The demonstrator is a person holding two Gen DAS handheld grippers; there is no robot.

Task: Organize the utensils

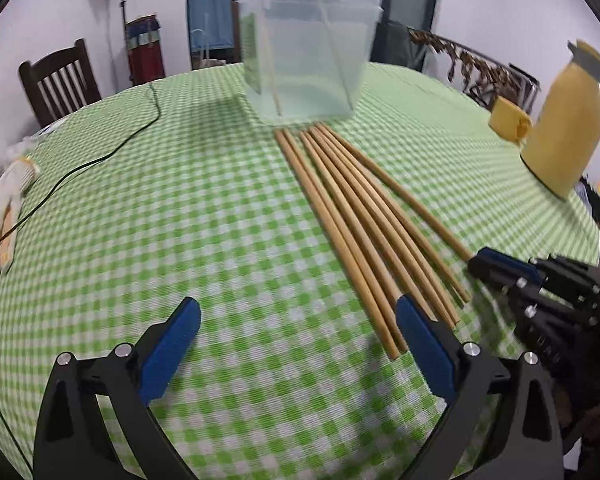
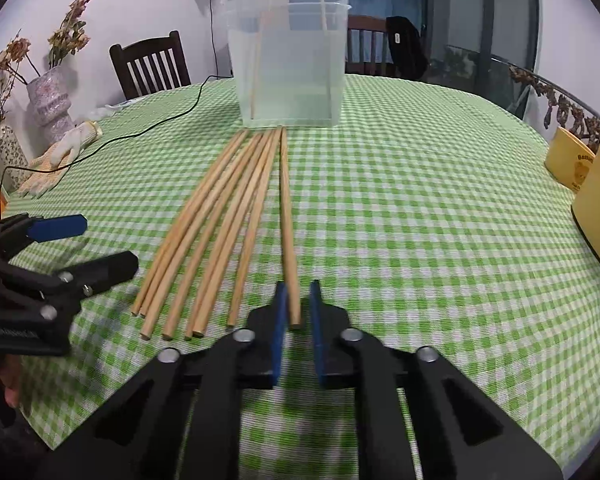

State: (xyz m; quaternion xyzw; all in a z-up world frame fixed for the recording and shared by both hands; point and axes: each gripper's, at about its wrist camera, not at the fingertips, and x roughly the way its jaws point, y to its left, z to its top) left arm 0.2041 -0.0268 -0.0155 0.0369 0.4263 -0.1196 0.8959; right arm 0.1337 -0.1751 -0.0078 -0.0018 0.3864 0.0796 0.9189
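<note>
1. Clear plastic container point(image 2: 290, 56) sits upright on the green checked desk point(image 2: 420, 208), with a couple of chopsticks already leaning inside it
2. The rest of the chopsticks point(image 2: 216, 224) are fanned out flat on the desk, far tips right by the container's base, near ends pointing back at the tools
3. Right tool point(image 2: 299, 322) is narrowed around the near end of the rightmost chopstick point(image 2: 286, 216), small gaps visible either side, stick lying on the desk
4. Left tool point(image 1: 298, 330) is spread wide, holding nothing, just left of the fan's near ends
5. Yellow thermos jug point(image 1: 566, 128) stands well off to the container's right
</note>
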